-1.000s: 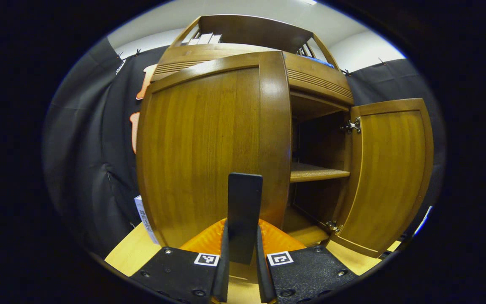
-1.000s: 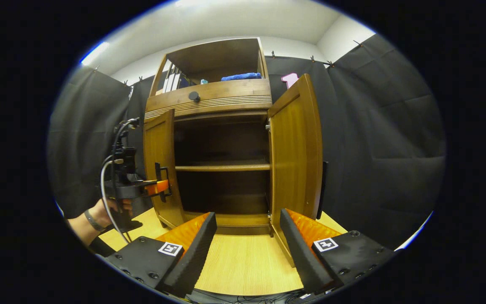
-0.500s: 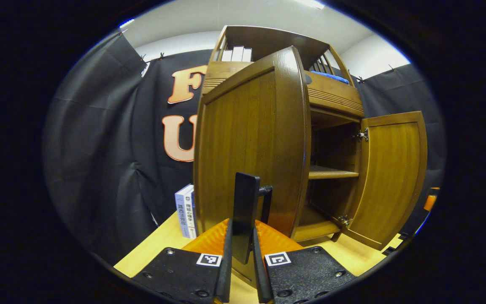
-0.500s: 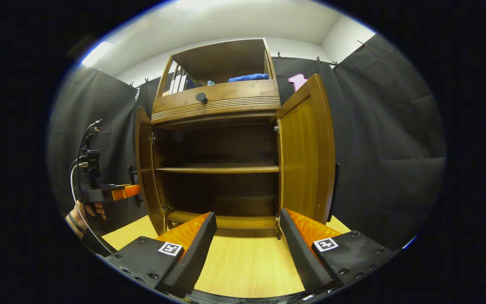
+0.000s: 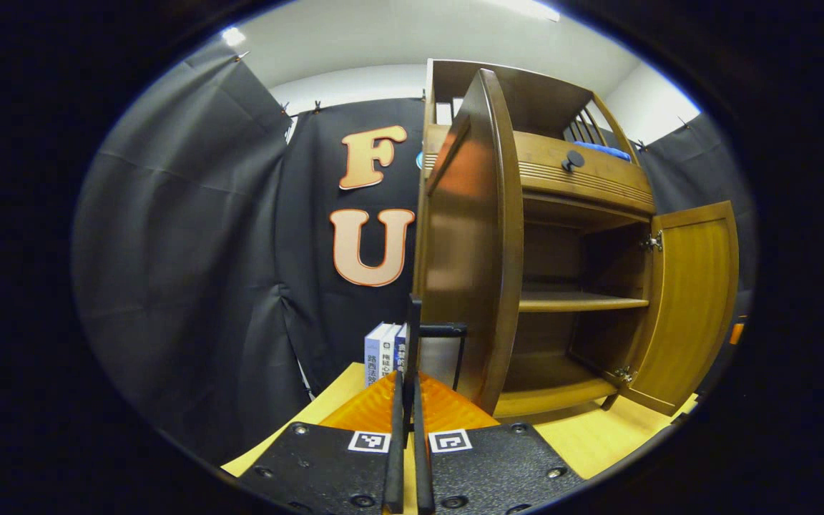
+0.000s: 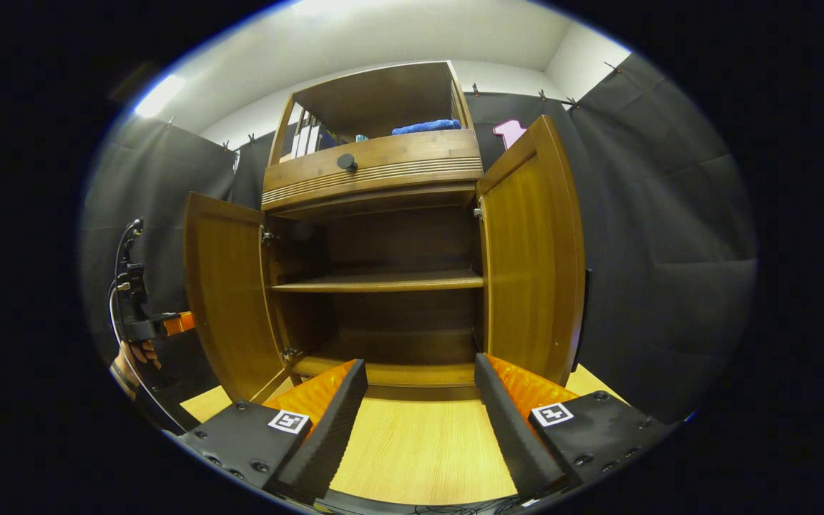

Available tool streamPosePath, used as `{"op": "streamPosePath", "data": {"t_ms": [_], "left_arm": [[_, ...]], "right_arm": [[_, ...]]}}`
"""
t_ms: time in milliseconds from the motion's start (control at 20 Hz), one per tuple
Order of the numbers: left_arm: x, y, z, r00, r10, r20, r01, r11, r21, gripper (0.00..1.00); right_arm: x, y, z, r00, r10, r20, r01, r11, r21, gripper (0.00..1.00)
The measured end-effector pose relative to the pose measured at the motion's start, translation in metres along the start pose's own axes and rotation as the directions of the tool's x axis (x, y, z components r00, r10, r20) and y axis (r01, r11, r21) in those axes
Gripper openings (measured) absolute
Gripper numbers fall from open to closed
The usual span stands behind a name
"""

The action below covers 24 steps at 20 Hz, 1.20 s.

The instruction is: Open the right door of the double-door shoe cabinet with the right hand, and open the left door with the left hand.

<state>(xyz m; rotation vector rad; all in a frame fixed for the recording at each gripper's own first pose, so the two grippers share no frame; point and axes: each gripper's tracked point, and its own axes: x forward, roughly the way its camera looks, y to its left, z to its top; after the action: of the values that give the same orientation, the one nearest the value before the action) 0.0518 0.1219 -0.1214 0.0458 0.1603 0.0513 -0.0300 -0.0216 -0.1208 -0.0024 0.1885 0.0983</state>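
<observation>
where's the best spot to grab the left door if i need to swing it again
Take the left door by its black handle, a thin upright bar standing off the outer face near the free edge. Come from the front with jaws either side, as the left gripper does.

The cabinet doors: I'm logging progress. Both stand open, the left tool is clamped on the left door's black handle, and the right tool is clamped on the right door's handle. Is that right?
Not quite. In the right gripper view the right tool hangs open in front of the cabinet, holding nothing; the right door stands free. The rest holds: both doors are open, and the left tool grips the left door's handle.
</observation>
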Motion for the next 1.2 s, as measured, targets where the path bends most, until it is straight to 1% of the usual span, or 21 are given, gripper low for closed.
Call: {"op": "streamPosePath", "data": {"t_ms": [100, 150, 200, 250, 350, 450, 500, 550, 650, 750, 800, 850, 900, 1000, 1100, 1200], "left_arm": [[-0.005, 0.010, 0.002, 0.998, -0.064, 0.026, 0.064, 0.997, -0.035, 0.06], [-0.006, 0.017, 0.000, 0.995, -0.094, 0.025, 0.095, 0.993, -0.062, 0.05], [-0.004, 0.019, 0.000, 0.993, -0.113, 0.020, 0.115, 0.990, -0.078, 0.05], [-0.002, 0.022, 0.000, 0.992, -0.126, 0.019, 0.127, 0.989, -0.072, 0.07], [-0.002, 0.018, 0.000, 0.989, -0.150, 0.016, 0.150, 0.988, -0.028, 0.07], [-0.009, 0.018, 0.001, 0.987, -0.163, 0.011, 0.163, 0.987, -0.009, 0.04], [-0.014, 0.018, 0.000, 0.985, -0.170, 0.011, 0.170, 0.985, -0.005, 0.07], [-0.022, 0.021, 0.000, 0.985, -0.173, 0.010, 0.173, 0.985, -0.001, 0.07], [-0.040, 0.033, 0.002, 0.989, -0.147, 0.013, 0.147, 0.989, 0.020, 0.06], [-0.058, 0.041, 0.007, 0.993, -0.114, 0.022, 0.114, 0.993, 0.021, 0.05], [-0.066, 0.046, 0.012, 0.995, -0.091, 0.029, 0.090, 0.996, 0.022, 0.00], [-0.074, 0.047, 0.018, 0.997, -0.073, 0.038, 0.072, 0.997, 0.021, 0.01], [-0.084, 0.046, 0.026, 0.997, -0.060, 0.053, 0.059, 0.998, 0.019, 0.01], [-0.094, 0.035, 0.042, 0.995, -0.048, 0.086, 0.047, 0.999, 0.011, 0.00], [-0.096, 0.019, 0.050, 0.995, -0.038, 0.088, 0.039, 0.999, -0.020, 0.01], [-0.096, -0.007, 0.056, 0.995, -0.054, 0.085, 0.058, 0.998, -0.036, 0.00]], "right_arm": [[0.002, 0.001, 0.000, 1.000, 0.005, -0.005, -0.005, 1.000, -0.003, 0.94], [0.002, 0.001, 0.000, 1.000, 0.006, -0.008, -0.006, 1.000, -0.004, 0.92], [0.000, 0.000, -0.001, 1.000, 0.003, -0.009, -0.003, 1.000, -0.005, 0.89], [0.000, 0.000, 0.000, 1.000, 0.001, -0.009, -0.001, 1.000, -0.007, 0.89], [-0.001, 0.000, 0.002, 1.000, -0.001, -0.006, 0.001, 1.000, -0.007, 0.89], [-0.001, 0.002, 0.000, 1.000, 0.002, -0.010, -0.002, 1.000, -0.009, 0.89], [-0.002, 0.002, -0.001, 1.000, 0.002, -0.012, -0.003, 1.000, -0.009, 0.98], [0.000, 0.003, -0.001, 1.000, 0.004, -0.015, -0.005, 1.000, -0.007, 0.97], [0.002, 0.006, -0.003, 1.000, 0.014, -0.019, -0.015, 1.000, -0.005, 0.97], [0.004, 0.010, -0.005, 0.999, 0.022, -0.023, -0.022, 1.000, -0.005, 0.97], [0.006, 0.010, -0.002, 1.000, 0.025, -0.019, -0.025, 1.000, -0.003, 0.93], [0.007, 0.012, 0.000, 0.999, 0.029, -0.013, -0.029, 1.000, -0.001, 0.89], [0.007, 0.014, 0.001, 0.999, 0.033, -0.009, -0.033, 0.999, 0.001, 0.89], [0.007, 0.017, 0.003, 0.999, 0.042, -0.004, -0.042, 0.999, 0.002, 0.89], [0.006, 0.020, 0.004, 0.999, 0.049, -0.003, -0.049, 0.999, 0.001, 0.89], [0.002, 0.021, 0.004, 0.999, 0.052, 0.000, -0.052, 0.999, 0.000, 0.89]]}}
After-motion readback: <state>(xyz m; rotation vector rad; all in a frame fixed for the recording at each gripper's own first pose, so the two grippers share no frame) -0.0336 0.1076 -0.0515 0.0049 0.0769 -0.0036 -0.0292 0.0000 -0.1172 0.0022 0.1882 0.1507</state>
